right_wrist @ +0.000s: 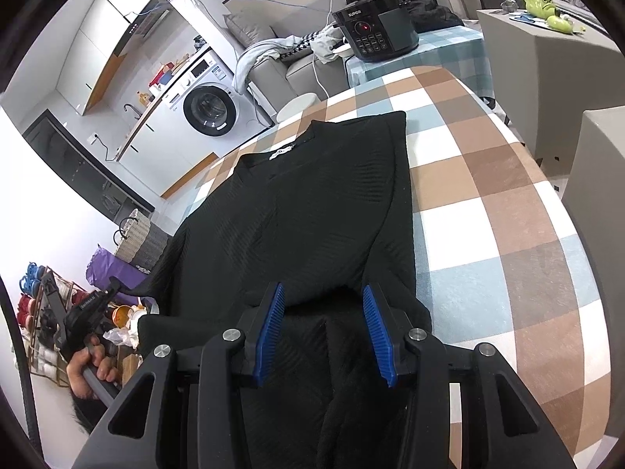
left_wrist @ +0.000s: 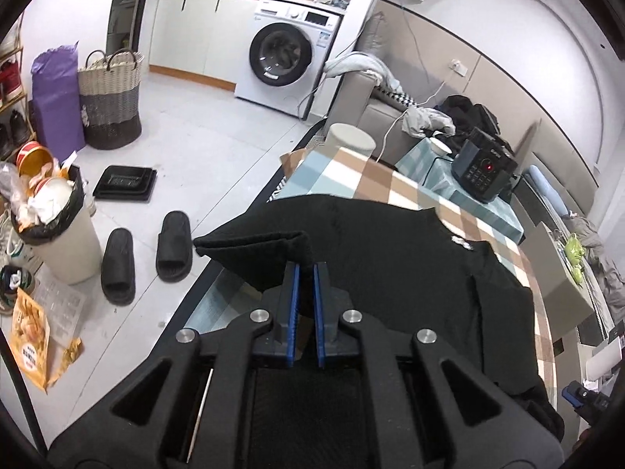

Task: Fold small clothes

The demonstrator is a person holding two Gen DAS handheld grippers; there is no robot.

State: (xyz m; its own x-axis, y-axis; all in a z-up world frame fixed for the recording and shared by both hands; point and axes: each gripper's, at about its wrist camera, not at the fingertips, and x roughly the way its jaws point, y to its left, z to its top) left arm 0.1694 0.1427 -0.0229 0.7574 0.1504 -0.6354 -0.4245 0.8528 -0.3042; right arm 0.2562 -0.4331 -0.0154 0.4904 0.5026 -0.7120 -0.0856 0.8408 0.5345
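On the checked tablecloth (right_wrist: 488,211), your black ribbed garment (right_wrist: 312,203) lies spread out, neckline and white label toward the far edge.

Your left gripper (left_wrist: 306,269) has its blue pads nearly pressed together, pinching a sleeve end (left_wrist: 254,244) of that garment (left_wrist: 390,273), which is lifted off the cloth and juts out past the table's left side above the floor. Your right gripper (right_wrist: 322,293) hangs over the near end of the garment with its blue pads spread wide and nothing between them; dark fabric sits just under it, and you cannot tell whether the tips touch it. In the right wrist view your left hand (right_wrist: 88,367) shows low at the left, wrapped round a handle. A black pressure cooker (right_wrist: 375,25) stands on a second, pale checked table behind.
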